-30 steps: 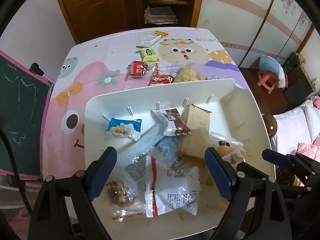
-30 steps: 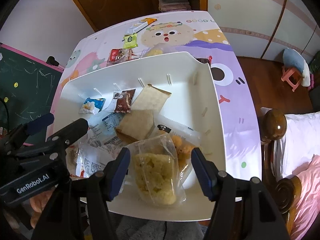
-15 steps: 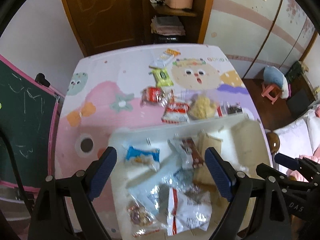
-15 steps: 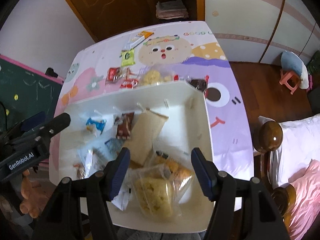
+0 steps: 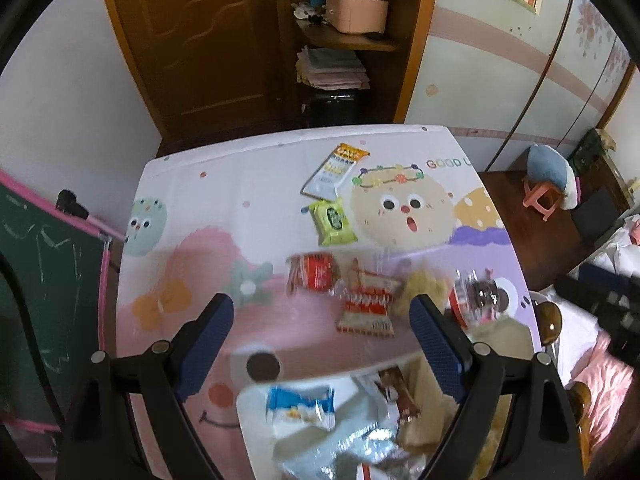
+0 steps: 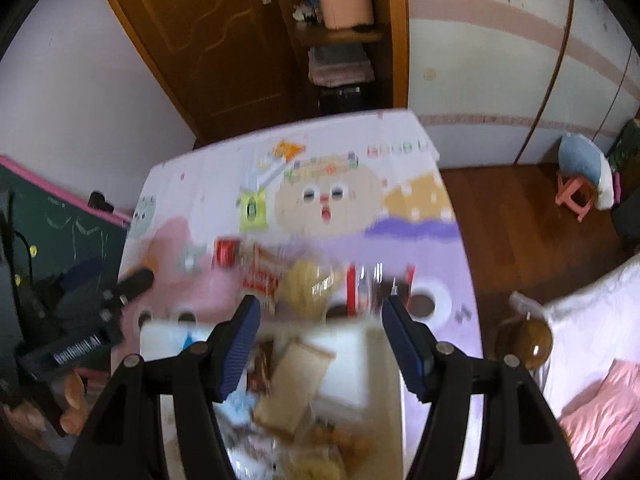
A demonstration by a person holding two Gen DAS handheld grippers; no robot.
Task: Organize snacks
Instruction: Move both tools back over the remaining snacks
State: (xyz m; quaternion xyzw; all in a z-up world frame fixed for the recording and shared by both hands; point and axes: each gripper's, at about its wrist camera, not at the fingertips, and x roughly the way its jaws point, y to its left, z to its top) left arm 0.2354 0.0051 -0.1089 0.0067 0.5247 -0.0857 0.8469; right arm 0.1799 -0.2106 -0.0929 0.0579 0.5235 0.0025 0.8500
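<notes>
A white bin (image 5: 256, 400) at the table's near edge holds several snack packets, among them a blue one (image 5: 300, 402) and a tan one (image 6: 294, 388). Loose snacks lie on the cartoon tablecloth beyond it: a white-orange packet (image 5: 334, 168), a green one (image 5: 334, 222), a red one (image 5: 314, 274), a red-white one (image 5: 366, 304), a yellow puffed snack (image 5: 424, 288) and a clear red-edged pack (image 5: 480, 300). My left gripper (image 5: 322, 340) is open and empty, high above the bin's far edge. My right gripper (image 6: 320, 332) is open and empty, also above it. Both views are blurred.
A green chalkboard (image 5: 36, 280) stands left of the table. A brown door (image 5: 208, 40) and a shelf with a pink basket (image 5: 356, 8) are behind it. A pink stool (image 5: 546, 196) and a bed (image 6: 592, 360) are at the right.
Both grippers have pulled back and up from the bin, so it now sits low in view and the loose snacks show. The right gripper has left the yellow snack bag in the bin.
</notes>
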